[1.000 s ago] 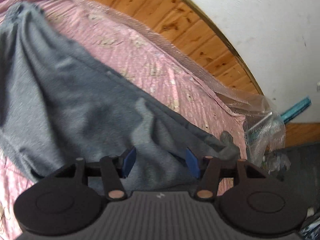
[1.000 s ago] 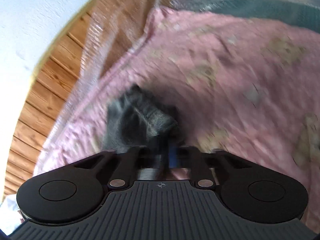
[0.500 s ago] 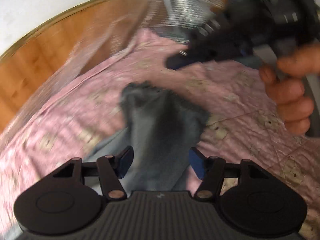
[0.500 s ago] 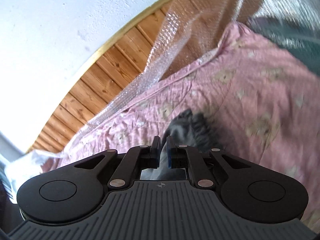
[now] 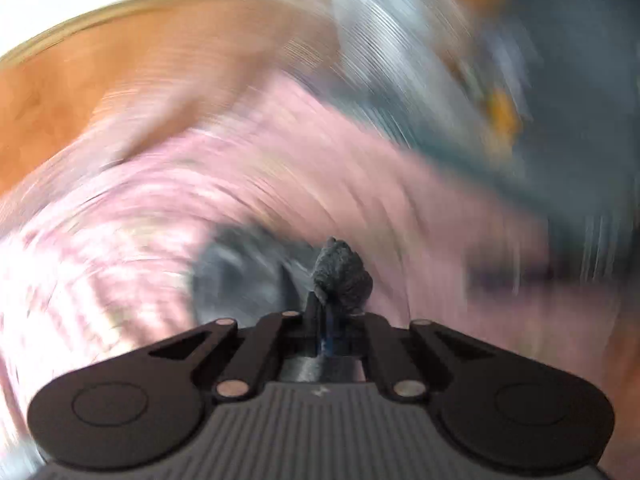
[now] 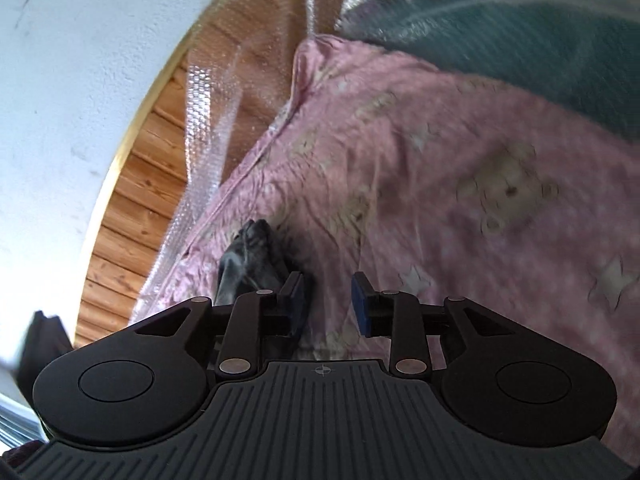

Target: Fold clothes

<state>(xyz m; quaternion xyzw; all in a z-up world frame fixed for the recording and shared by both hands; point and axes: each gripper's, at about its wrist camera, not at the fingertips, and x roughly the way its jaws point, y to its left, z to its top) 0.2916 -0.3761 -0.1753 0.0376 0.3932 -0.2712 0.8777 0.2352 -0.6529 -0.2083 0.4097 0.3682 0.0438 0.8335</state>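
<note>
The grey garment (image 5: 240, 276) lies bunched on the pink bed sheet (image 5: 360, 168); the left wrist view is heavily motion-blurred. My left gripper (image 5: 326, 320) is shut on a fold of it, and a tuft of grey cloth (image 5: 340, 272) sticks up past the fingertips. In the right wrist view my right gripper (image 6: 328, 300) has its jaws opening, with only pink sheet (image 6: 440, 160) showing between the blue pads. A crumpled end of the grey garment (image 6: 252, 252) lies just left of the left finger (image 6: 294, 292), not pinched.
A wooden panel (image 6: 132, 200) and a white wall (image 6: 80, 60) border the bed on the left. Clear bubble wrap (image 6: 208, 128) hangs along the sheet's edge. A dark teal blanket (image 6: 500, 32) lies at the far right of the bed.
My left gripper swung across the bed and closed on the grey garment. My right gripper, earlier shut on the cloth, has parted its jaws and let it go.
</note>
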